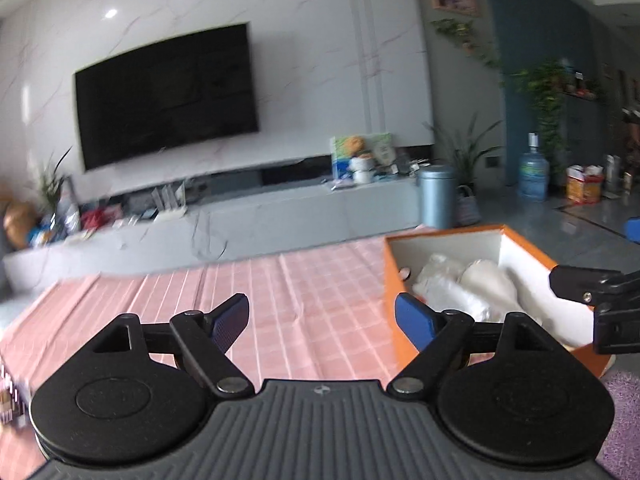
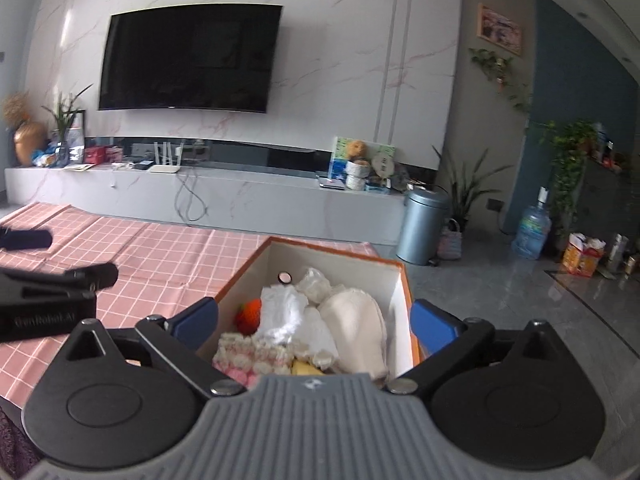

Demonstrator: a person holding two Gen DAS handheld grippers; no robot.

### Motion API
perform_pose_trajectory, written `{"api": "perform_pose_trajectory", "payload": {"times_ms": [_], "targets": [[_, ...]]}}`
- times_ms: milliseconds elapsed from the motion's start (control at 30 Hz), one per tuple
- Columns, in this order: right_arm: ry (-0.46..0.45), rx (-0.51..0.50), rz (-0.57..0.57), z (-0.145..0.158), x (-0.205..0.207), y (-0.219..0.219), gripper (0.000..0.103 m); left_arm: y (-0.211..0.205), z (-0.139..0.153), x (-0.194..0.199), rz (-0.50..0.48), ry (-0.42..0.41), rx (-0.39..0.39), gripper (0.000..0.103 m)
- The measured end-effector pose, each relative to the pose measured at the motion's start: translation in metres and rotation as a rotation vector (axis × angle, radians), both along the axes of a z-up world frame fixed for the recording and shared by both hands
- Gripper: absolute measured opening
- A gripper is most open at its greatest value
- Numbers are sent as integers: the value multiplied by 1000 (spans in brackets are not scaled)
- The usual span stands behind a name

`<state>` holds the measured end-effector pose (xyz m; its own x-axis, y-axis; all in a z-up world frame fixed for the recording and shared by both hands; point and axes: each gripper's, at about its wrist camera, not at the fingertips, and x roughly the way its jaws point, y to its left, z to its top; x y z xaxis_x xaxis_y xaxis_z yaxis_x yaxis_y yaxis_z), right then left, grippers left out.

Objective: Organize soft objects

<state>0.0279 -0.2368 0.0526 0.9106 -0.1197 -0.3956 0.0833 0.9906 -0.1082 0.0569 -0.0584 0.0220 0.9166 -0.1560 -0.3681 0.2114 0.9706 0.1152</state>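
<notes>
An orange box with white inner walls stands on the pink checked tablecloth. It holds several soft things: a white cloth, a cream plush piece, a red plush, a pink-and-white knitted piece. My right gripper is open and empty, its fingers wide apart over the box's near end. My left gripper is open and empty above the cloth, left of the box. The right gripper's body shows at the right edge of the left wrist view.
A TV hangs over a long grey console beyond the table. A metal bin, plants and a water jug stand on the floor to the right. The table's far edge runs behind the box.
</notes>
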Motion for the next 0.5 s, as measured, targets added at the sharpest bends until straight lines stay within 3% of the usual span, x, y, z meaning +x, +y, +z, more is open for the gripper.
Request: {"api": "perform_pose_trajectory", "payload": {"times_ms": [133,300,500], "targets": [[25,38,-42,-15,-7,3,100,3,-10,-10,43,16,-13,103],[62,71,-57,-35,-11,4,100,8,-21,-19,61,21,-27,103],[95,76,-66,-52,-11,7,100,6,-36,-21,75,88,-18,103]]}}
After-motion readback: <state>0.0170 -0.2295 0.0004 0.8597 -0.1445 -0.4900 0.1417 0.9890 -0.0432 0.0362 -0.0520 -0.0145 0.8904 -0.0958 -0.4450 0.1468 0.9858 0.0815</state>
